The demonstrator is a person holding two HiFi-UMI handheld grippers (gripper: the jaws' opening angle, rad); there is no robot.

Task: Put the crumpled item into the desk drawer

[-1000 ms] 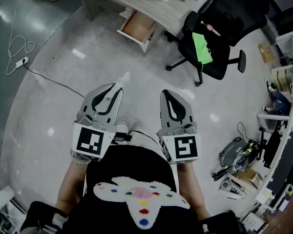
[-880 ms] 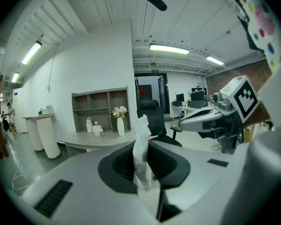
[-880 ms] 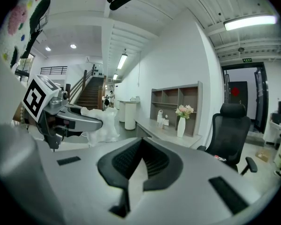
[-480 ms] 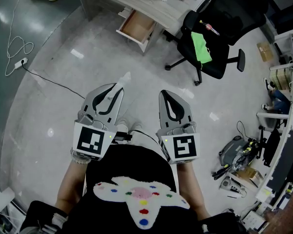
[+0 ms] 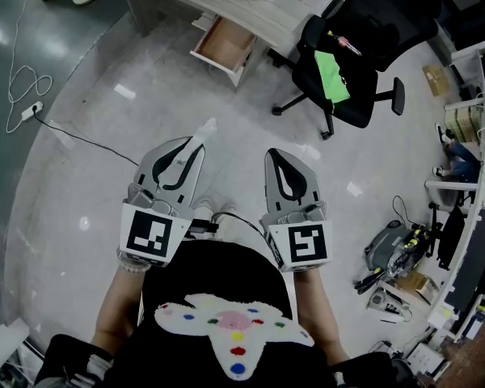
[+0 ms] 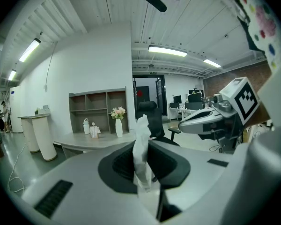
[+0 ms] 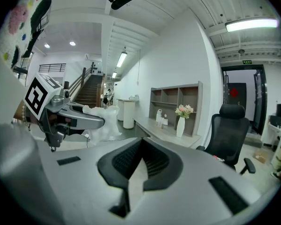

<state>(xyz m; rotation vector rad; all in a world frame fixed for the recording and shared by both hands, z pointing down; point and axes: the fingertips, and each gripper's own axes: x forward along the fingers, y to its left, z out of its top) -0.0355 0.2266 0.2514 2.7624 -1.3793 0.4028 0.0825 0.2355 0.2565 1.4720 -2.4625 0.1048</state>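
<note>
The crumpled item, a white wad of tissue (image 6: 141,146), stands upright between the jaws of my left gripper (image 6: 143,172), which is shut on it. In the head view its tip (image 5: 207,126) pokes out past the left gripper (image 5: 199,140), held at waist height over the floor. My right gripper (image 5: 273,153) is level beside it, shut with nothing in it (image 7: 140,144). The open wooden desk drawer (image 5: 225,44) hangs out of the pale desk (image 5: 242,2), far ahead of both grippers.
A black office chair (image 5: 352,71) with a green sheet (image 5: 333,78) on its seat stands right of the drawer. A cable and power strip (image 5: 28,107) lie on the floor at left. Tools and boxes (image 5: 392,257) crowd the right side. A vase of flowers (image 6: 118,124) stands on the desk.
The floor, desk and chair have drifted slightly in the head view. Both grippers hold the same pose, and the tissue stays in the left one.
</note>
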